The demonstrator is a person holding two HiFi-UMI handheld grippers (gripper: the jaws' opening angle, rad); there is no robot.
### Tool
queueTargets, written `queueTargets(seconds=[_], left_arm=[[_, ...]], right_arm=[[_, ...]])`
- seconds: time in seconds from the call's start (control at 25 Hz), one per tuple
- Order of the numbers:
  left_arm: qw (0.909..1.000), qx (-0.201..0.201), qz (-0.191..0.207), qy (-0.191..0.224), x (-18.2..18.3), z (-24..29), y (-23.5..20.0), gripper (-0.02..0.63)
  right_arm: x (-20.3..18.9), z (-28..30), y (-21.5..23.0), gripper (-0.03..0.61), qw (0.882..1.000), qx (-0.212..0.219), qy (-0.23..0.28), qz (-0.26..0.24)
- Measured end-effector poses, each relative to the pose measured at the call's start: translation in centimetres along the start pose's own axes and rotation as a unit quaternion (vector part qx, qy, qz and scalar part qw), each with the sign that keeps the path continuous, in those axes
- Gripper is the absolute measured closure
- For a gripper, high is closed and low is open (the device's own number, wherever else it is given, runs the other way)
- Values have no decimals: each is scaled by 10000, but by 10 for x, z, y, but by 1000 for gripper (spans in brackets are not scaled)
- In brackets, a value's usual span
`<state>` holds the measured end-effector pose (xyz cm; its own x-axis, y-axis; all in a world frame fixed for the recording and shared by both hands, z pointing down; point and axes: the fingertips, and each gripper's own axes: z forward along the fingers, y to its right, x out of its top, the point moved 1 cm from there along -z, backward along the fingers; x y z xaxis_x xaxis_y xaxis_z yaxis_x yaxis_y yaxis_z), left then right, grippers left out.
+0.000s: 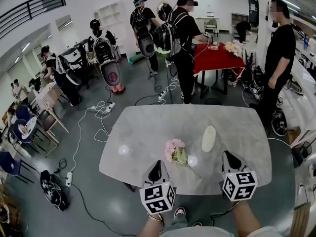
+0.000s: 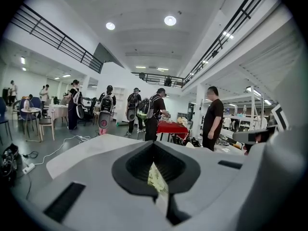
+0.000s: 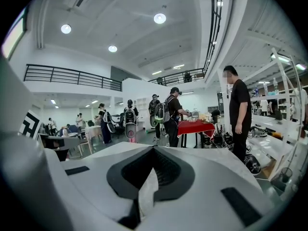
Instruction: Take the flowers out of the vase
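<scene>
While we hold both tools level with each other over the worktop's [image 1: 143, 127] near edge, tipped slightly downward, the left tool [image 1: 157, 165] and right tool [image 1: 227, 157] each have their jaws pressed together, pinching nothing. The flowers [image 1: 175, 150], a soft pink cluster with green leaves and a thin stem, lie flat on the worktop just ahead of the left tool. The vase [image 1: 209, 138], smooth, white and oval, lies on its side near them. The worktop is a mottled grey slab with rounded corners.
</scene>
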<state>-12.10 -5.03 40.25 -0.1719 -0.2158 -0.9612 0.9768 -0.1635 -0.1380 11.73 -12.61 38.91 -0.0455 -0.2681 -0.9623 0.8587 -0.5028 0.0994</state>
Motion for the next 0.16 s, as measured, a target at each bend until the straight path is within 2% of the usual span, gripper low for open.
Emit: queueTargets(seconds=[0.16], left_arm=[[10000, 17, 5, -2, 3, 10, -3, 609]], right_arm=[[3, 11, 0, 563, 10000, 52, -28, -7]])
